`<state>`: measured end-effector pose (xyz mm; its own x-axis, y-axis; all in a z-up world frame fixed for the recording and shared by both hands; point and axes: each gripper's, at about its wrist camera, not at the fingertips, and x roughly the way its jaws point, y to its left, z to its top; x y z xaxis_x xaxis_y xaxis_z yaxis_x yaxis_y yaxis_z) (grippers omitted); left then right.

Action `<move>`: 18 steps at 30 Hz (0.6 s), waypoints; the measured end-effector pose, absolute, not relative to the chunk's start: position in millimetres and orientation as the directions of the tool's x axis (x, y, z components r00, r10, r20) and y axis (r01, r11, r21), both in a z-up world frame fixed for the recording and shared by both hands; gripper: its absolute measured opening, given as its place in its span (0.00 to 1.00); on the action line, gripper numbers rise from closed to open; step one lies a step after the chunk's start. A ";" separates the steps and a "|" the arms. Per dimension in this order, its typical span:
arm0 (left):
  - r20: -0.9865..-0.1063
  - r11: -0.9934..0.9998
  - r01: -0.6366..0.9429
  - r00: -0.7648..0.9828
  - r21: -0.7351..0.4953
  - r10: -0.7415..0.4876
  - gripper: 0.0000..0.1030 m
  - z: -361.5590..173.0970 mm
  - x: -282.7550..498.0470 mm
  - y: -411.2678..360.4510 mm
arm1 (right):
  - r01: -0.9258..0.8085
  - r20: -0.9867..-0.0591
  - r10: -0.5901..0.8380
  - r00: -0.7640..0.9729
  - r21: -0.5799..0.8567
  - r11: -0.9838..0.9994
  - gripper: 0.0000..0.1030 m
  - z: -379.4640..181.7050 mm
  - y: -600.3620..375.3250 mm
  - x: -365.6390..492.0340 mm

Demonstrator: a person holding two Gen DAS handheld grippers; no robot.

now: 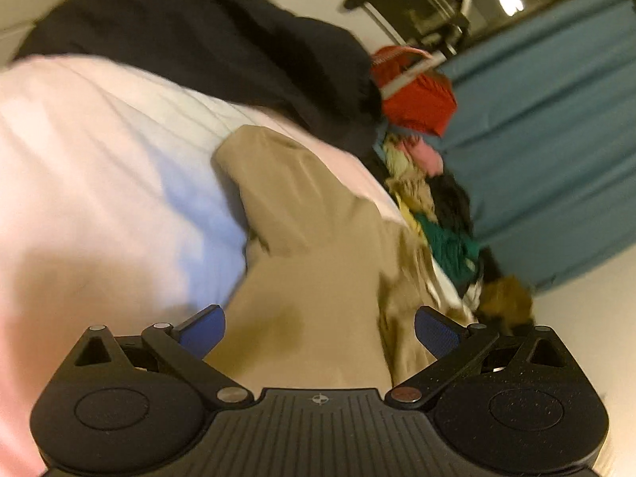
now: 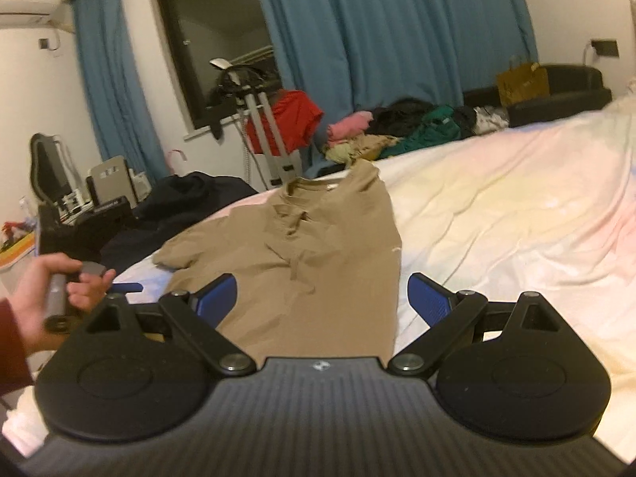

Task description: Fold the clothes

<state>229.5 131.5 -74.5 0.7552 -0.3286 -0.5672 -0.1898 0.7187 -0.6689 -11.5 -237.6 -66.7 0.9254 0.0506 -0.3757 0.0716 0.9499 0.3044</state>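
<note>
— Where's the shirt?

— I see the tan shirt (image 2: 302, 246) lying on the bed (image 2: 497, 214), spread mostly flat, collar at the far end, one sleeve out to the left. Its near hem runs under my right hand-held gripper (image 2: 322, 298).

— And that gripper?

— Its jaws stand wide apart, holding nothing, above the shirt's near part. The left hand-held gripper (image 1: 320, 330) is also spread open and empty, over the same shirt (image 1: 310, 262); its view is blurred and tilted.

— Anything else on the bed?

— A dark garment (image 2: 187, 202) lies at the far left edge, beside the shirt's sleeve. At the far side there's a pile of clothes (image 2: 397, 131), pink, green and black. From the right camera I also see a hand (image 2: 59, 298) at the left, around a grey handle.

— Behind it?

— Blue curtains (image 2: 389, 31) and a red garment (image 2: 298, 119) hanging on a stand.
</note>
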 end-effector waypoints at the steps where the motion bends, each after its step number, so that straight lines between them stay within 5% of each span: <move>1: -0.561 0.720 -0.190 0.765 -0.668 -0.318 0.98 -80.3 240.4 133.7 | 0.087 -0.385 0.040 0.922 0.306 0.948 0.91 -72.0 -238.9 -5.7; 13: -0.513 0.770 -0.197 0.837 -0.607 -0.190 0.84 -131.2 365.2 152.7 | 0.149 -0.472 0.008 0.881 0.295 0.944 0.91 -112.7 -246.8 67.3; 16: -0.545 0.832 -0.206 0.828 -0.515 -0.131 0.56 -123.5 382.3 146.1 | 0.159 -0.498 0.015 0.867 0.306 0.939 0.91 -122.0 -247.5 80.3; 18: -0.580 0.873 -0.216 0.810 -0.438 -0.090 0.06 -119.3 390.3 141.0 | 0.158 -0.504 0.023 0.863 0.314 0.936 0.91 -124.4 -247.7 84.1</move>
